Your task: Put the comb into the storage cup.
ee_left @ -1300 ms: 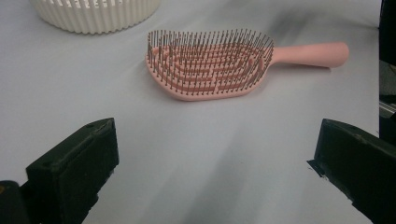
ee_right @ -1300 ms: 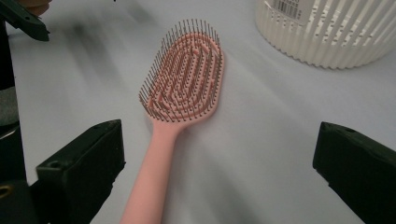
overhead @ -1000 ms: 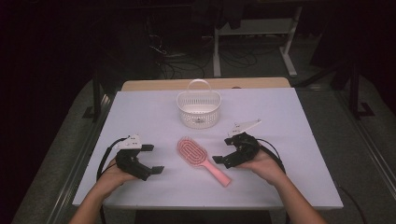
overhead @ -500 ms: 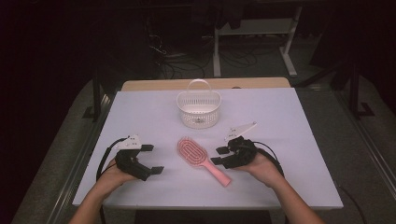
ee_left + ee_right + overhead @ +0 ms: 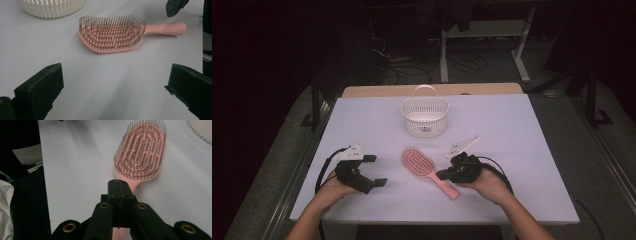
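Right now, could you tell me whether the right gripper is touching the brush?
Cannot tell. In the right gripper view the right gripper, jaws shut together, sits over the brush handle, but neither contact nor a gap shows plainly.

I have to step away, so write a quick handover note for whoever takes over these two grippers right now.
Left gripper: open, resting on the table, left of the pink hairbrush, holding nothing.
Right gripper: jaws shut together just over the brush handle, not gripping it.
Hairbrush: flat on the table, bristles up, handle toward the right gripper. White basket stands behind it; nothing visible inside from this angle.
Done: nothing lifted yet.
Left, most likely: open the right jaws, grasp the handle and carry the brush to the basket.
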Tool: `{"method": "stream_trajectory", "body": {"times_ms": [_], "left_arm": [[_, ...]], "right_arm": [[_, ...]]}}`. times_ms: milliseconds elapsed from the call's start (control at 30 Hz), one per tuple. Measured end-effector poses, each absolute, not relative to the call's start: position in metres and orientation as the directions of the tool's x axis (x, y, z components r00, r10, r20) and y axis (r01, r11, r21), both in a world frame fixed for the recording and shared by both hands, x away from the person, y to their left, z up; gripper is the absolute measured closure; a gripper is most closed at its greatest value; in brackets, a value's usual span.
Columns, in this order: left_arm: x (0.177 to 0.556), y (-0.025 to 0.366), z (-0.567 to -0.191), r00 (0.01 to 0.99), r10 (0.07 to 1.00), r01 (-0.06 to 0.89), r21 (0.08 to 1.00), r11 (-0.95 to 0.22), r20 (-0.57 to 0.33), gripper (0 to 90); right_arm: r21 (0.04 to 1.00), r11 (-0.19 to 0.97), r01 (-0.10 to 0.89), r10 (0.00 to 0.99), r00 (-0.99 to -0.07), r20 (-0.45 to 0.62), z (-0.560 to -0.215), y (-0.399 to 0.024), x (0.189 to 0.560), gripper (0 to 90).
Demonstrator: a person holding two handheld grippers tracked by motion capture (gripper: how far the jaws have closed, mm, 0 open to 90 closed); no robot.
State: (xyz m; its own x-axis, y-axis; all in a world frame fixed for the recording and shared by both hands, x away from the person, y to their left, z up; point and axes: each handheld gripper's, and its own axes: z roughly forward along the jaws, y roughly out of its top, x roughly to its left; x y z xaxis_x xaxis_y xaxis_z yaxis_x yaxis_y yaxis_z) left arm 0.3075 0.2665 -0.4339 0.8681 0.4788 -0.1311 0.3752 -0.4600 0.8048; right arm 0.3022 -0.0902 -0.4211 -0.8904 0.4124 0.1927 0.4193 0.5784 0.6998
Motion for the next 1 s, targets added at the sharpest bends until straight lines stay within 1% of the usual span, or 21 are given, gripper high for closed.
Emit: {"method": "stream_trajectory", "body": {"times_ms": [533,1000], "left_arm": [[0.308,0.267,-0.434,0.868,0.48,0.376,0.805,-0.459,-0.132,0.1],[0.307,0.267,-0.434,0.869,0.478,0.374,0.804,-0.462,-0.13,0.2]], "right_arm": [[0.652,0.652,0.388,0.372,-0.912,0.17,-0.437,-0.069,0.295,88.7],[0.609,0.694,0.385,0.384,-0.913,0.139,-0.446,-0.065,0.292,88.8]]}}
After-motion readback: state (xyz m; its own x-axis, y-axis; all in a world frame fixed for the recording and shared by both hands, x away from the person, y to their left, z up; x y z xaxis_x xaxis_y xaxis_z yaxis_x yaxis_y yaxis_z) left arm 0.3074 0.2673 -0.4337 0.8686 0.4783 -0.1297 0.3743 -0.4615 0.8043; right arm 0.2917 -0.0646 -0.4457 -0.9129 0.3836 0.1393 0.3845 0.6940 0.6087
